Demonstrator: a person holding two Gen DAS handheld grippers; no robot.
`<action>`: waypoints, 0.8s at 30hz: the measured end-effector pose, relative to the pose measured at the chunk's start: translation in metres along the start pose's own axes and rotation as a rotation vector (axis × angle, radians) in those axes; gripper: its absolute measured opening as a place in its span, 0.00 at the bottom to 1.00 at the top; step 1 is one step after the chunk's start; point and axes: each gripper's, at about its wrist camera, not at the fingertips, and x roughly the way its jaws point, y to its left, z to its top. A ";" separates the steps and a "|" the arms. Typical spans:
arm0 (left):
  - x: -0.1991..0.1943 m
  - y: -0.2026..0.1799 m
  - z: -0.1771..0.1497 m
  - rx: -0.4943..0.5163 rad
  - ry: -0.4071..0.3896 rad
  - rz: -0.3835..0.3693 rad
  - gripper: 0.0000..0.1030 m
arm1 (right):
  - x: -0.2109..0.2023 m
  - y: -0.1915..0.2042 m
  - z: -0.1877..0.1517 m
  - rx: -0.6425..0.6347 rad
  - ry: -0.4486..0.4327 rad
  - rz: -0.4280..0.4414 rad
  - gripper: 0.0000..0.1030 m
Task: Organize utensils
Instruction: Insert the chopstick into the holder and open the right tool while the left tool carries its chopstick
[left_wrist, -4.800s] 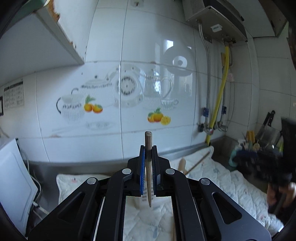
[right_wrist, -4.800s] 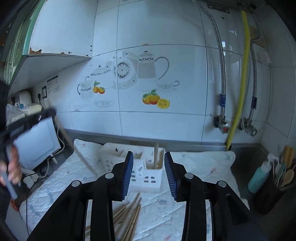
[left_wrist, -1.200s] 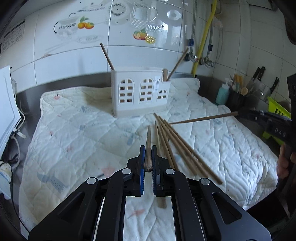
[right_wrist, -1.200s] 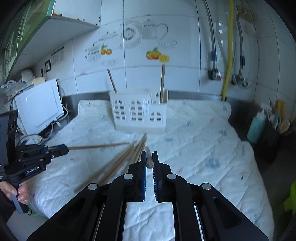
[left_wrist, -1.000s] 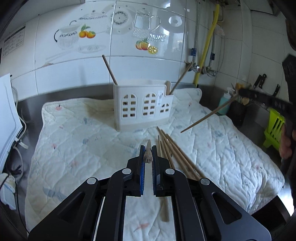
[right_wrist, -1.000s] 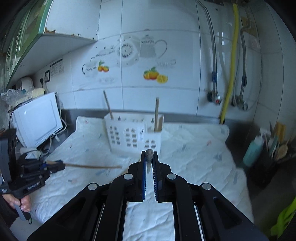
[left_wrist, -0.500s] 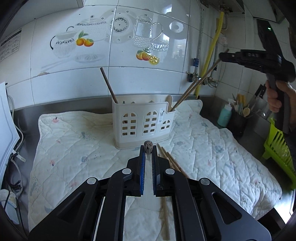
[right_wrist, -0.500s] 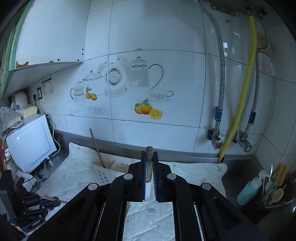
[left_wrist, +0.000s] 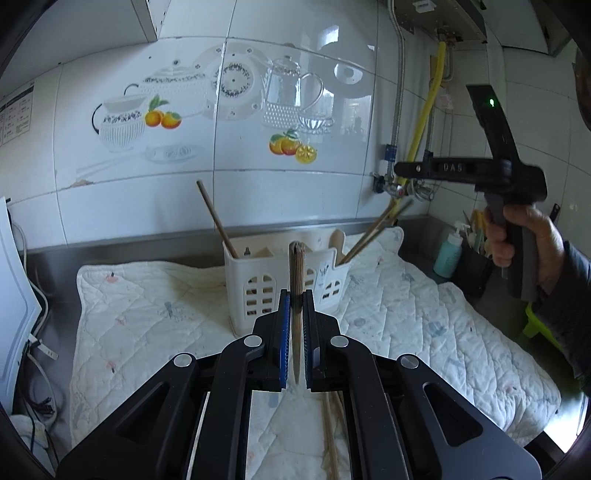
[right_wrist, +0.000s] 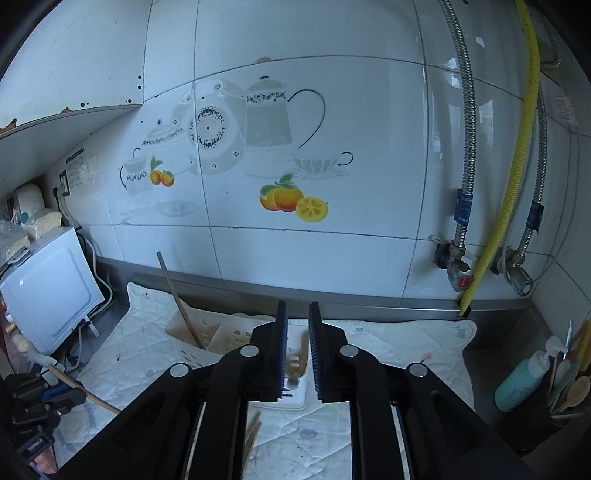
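White utensil caddy (left_wrist: 284, 280) stands on the quilted mat (left_wrist: 147, 306) covering the surface, back near the tiled wall. Inside it: one chopstick (left_wrist: 216, 218) leaning left in the left compartment, two more (left_wrist: 373, 230) leaning right out of the right-hand compartment, plus a pale flat utensil tip just beside them; can't tell what else is in there. Left hand-held gripper (left_wrist: 294, 321) is pinching a single chopstick (left_wrist: 296, 291), upright, in front of the caddy. Right hand-held gripper (right_wrist: 296, 350) sits above the caddy's right end, jaws just been opening, now slightly spread with nothing between them. Loose chopsticks (left_wrist: 330, 432) lie on the mat, nearer than the caddy. Far right: dark holder (right_wrist: 546, 406) with wooden spoons, teal bottle (right_wrist: 517, 380) beside it.
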 end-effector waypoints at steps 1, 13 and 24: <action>-0.001 0.000 0.005 0.005 -0.010 0.004 0.05 | -0.002 -0.001 0.000 0.005 -0.008 0.000 0.19; -0.012 -0.004 0.088 0.085 -0.160 0.070 0.05 | -0.067 0.001 -0.044 -0.002 -0.113 0.000 0.20; 0.020 0.003 0.141 0.077 -0.263 0.121 0.05 | -0.083 0.015 -0.129 0.045 -0.047 0.055 0.25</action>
